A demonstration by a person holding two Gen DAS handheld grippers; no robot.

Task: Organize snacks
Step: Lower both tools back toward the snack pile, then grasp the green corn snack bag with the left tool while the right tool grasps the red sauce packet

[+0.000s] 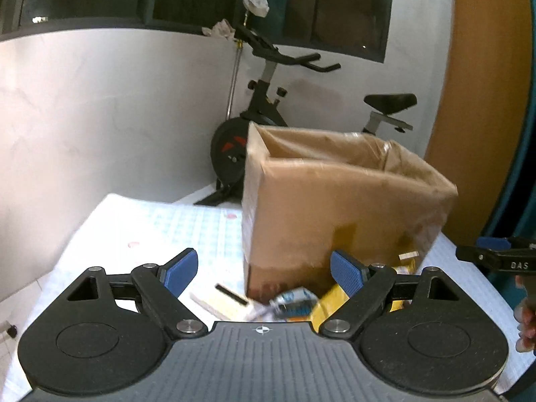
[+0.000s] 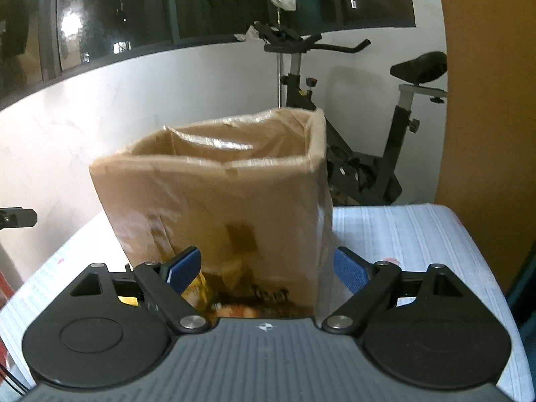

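An open brown cardboard box [image 1: 341, 201] stands upright on a table with a white patterned cloth [image 1: 150, 227]. Snack packets lie at its foot: a yellow packet [image 1: 330, 303], a silver-blue packet [image 1: 294, 299] and a white flat packet [image 1: 221, 301]. My left gripper [image 1: 264, 271] is open and empty, hovering just before these packets. In the right wrist view the same box [image 2: 217, 201] stands straight ahead, with a yellow packet [image 2: 197, 289] and a brown-orange packet [image 2: 244, 308] at its base. My right gripper [image 2: 268, 268] is open and empty, close to the box's front.
An exercise bike [image 1: 264, 100] stands behind the table by the white wall; it also shows in the right wrist view [image 2: 361, 154]. An orange wooden panel [image 1: 485, 100] is on the right. The right gripper's tip [image 1: 502, 256] shows at the right edge of the left view.
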